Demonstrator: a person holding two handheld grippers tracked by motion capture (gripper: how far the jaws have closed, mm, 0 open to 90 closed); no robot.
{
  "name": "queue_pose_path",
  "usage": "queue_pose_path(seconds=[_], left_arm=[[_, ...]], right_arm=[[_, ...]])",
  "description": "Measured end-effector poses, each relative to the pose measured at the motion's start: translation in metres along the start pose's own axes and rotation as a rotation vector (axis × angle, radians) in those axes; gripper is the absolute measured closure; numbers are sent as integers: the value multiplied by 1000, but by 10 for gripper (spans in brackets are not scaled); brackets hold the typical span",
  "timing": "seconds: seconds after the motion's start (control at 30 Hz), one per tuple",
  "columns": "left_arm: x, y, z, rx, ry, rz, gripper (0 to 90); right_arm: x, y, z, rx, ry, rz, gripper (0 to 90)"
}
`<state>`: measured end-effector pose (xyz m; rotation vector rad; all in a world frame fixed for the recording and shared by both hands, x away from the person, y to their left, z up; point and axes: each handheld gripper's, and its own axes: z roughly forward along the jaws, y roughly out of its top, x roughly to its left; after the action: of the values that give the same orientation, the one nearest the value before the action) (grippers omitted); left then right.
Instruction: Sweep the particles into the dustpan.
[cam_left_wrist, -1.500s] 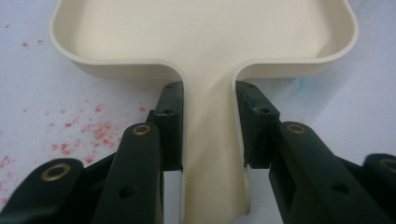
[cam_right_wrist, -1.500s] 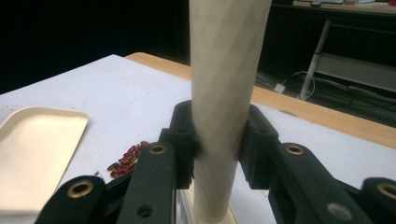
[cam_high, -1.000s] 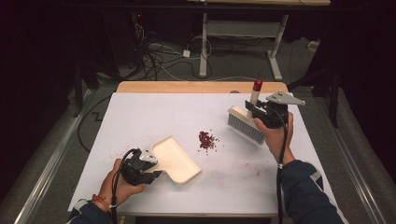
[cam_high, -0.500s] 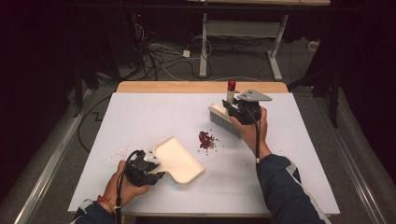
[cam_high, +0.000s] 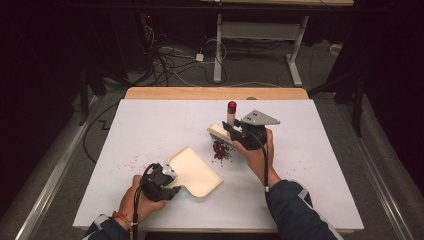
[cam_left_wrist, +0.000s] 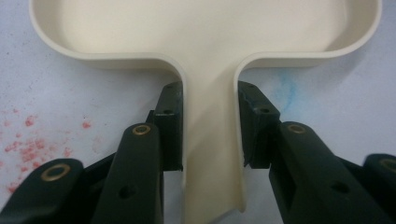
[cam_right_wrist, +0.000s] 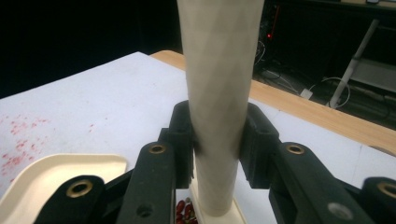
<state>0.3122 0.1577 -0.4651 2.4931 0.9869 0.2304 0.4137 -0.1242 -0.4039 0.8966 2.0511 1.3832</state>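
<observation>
Since the earlier pictures the right gripper (cam_high: 231, 131) has carried the brush (cam_high: 220, 132) in from the far right of the counter (cam_high: 150, 125) toward the middle, so the brush head now stands just behind the small pile of red bits (cam_high: 220, 151). The left gripper (cam_high: 172, 181) and the dustpan (cam_high: 195, 171) have hardly shifted.

The step in hand looks like a sweep: brush brought up to the pile, pan waiting to receive. Both sets of jaws are clenched. In the left gripper view they pinch the dustpan's narrow handle (cam_left_wrist: 212, 154) from both sides; in the right gripper view they clamp the brush's pale handle (cam_right_wrist: 219, 116).

The dustpan lies flat near the front left of the counter, long axis running diagonally, handle toward the person, open mouth toward the far left rather than squarely at the pile. The brush handle stands close to upright, red tip (cam_high: 232, 106) on top, head down near the counter; whether the bristles touch it I cannot tell.

The next move probably calls for turning or sliding the pan's lip up to the near side of the pile, then drawing the brush toward the person with the bristles low, slowly enough that the bits do not scatter. Fainter red specks (cam_high: 127, 162) lie left of the pan.
</observation>
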Motion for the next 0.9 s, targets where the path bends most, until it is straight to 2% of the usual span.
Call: queue_pose_path(seconds=[0.1,0.33,0.43,0.9], left_arm=[[-2,1,1,0,2,-5,642],[-5,5,5,-2,-1,-22,642],[-7,6,6,6,6,-23,642],[-11,19,10,39,22,-51,642]], right_arm=[[5,-3,-3,-3,-1,6,692],[14,-2,-9,-7,29,20,697],[21,-2,-9,-3,17,6,697],[51,-5,-14,-11,-5,18,697]])
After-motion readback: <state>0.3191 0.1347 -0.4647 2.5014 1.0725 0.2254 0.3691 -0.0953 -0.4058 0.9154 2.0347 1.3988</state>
